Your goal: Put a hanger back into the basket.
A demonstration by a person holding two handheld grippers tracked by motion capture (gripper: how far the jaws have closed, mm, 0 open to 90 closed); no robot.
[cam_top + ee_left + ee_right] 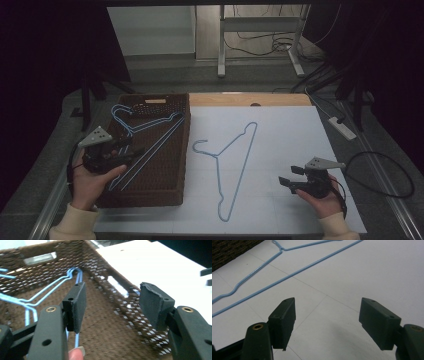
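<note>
A light-blue wire hanger (216, 156) lies flat on the white table top (290, 135), its hook toward the basket. More blue wire hangers (150, 125) lie in the brown woven basket (140, 200) at the left. My left gripper (132, 149) hangs over the basket's left part, open and holding nothing. In the left gripper view its jaws (112, 295) stand wide above the basket floor, with hanger wire (50, 285) below and beyond the left pad. My right gripper (285, 182) is open above the bare table at the front right. The hanger's wires (294, 273) lie ahead of the right gripper (327, 312).
The basket's far wall (40, 275) has a handle slot. Beyond the table are a white table frame (222, 45) and cables on the floor. A power strip (342, 127) and a looped black cable (395, 175) lie off the table's right edge.
</note>
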